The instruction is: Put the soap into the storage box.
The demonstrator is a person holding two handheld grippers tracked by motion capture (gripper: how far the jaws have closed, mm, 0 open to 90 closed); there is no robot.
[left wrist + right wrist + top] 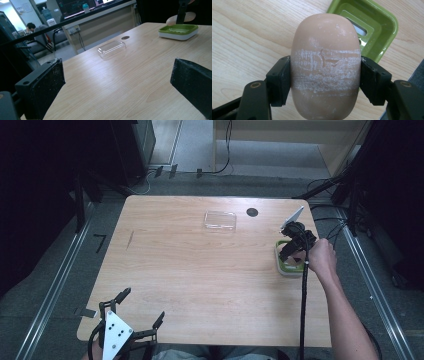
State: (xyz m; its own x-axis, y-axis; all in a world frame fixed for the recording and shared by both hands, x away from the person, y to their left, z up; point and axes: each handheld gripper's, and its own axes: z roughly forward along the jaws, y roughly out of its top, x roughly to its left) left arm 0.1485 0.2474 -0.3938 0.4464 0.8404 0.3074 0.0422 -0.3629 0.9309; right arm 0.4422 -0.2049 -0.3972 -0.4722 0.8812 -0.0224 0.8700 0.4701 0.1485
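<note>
The right gripper clamps a bar of soap above the green soap dish; the left gripper gapes wide at the worktop's near left edge.

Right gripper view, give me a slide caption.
Right gripper clamps a peach oval soap bar above a green plastic soap dish.

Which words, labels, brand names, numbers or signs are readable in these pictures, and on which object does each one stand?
No text can be read.
Bar of soap, held in the right hand-held gripper: scuffed white marks, no letters.
Green soap dish: no label seen.
Clear plastic lid: plain.
Papers on the far wall and the screens in the left gripper view: too small and blurred to read.
</note>
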